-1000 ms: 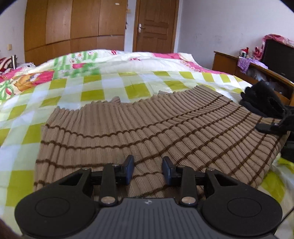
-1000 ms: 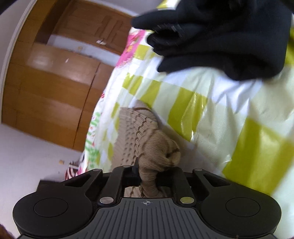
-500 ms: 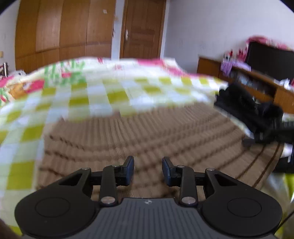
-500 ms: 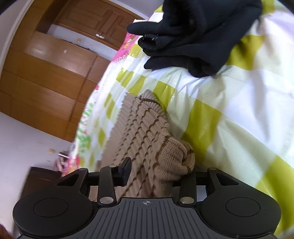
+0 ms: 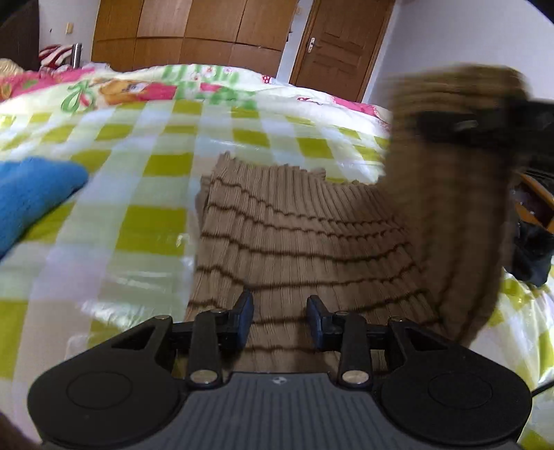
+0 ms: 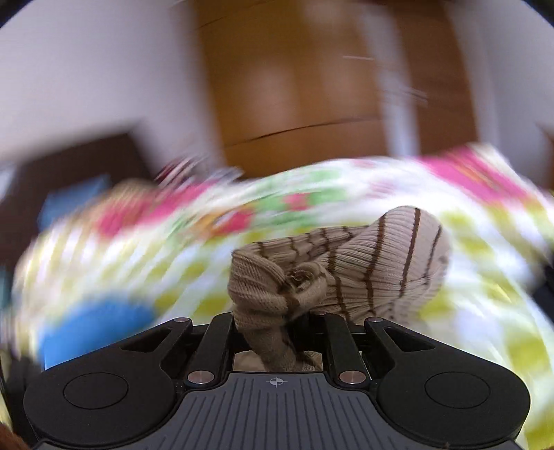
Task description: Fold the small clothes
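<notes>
Tan ribbed sweater (image 5: 294, 242) lifts off the checked bedspread (image 5: 155, 166), bunched corner between the closing right gripper (image 6: 277, 332), left gripper (image 5: 278, 318) apart above its near hem.

Home bedroom: bed (image 5: 145, 194) with green-checked cover and floral cartoon quilt (image 5: 145, 90), wooden wardrobe (image 5: 187, 31) along the back wall, panelled wooden door (image 5: 342, 41) beside it, knitwear lying on the bed.

A checked quilt (image 5: 155, 221) is spread across the bed. A blue cloth (image 5: 31, 194) is seen at left, a wardrobe (image 5: 187, 31) and door (image 5: 342, 45) far behind.
</notes>
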A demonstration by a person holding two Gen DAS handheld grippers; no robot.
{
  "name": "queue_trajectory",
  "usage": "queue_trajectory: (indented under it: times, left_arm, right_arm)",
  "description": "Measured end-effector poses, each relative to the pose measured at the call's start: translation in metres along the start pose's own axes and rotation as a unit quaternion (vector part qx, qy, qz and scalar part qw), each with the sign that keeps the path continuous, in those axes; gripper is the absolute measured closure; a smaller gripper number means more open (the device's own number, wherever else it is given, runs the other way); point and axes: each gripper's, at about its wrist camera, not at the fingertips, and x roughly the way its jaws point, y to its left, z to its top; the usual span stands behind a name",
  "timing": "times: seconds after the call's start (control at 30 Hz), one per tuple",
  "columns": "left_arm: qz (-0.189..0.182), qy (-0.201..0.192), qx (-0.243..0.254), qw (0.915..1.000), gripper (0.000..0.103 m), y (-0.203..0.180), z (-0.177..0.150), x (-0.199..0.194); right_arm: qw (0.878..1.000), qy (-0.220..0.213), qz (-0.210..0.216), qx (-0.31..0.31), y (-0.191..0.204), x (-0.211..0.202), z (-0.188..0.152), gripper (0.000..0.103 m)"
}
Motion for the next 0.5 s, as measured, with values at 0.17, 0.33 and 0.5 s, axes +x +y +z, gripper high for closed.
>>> queue_trajectory:
  times: [0.17,0.33,0.5]
  left_arm:
    - [-0.017,0.003,-0.016,0.9997,0.055,0.011,-0.003,-0.007]
    - [-0.029,-0.009,-0.031,0.9991,0.055,0.018,-0.003,-0.022]
    - [-0.015,0.016,-0.027,0.9994,0.055,0.025,-0.009,-0.012]
  right_arm:
    - [0.994,0.087,0.036,-0.052,0.033,0.041,-0.02,0.091]
    - [0.995,0.09,0.026,-0.039,0.036,0.04,-0.018,0.091]
    - [0.995,0.082,0.018,-0.059,0.045,0.043,-0.007,0.09]
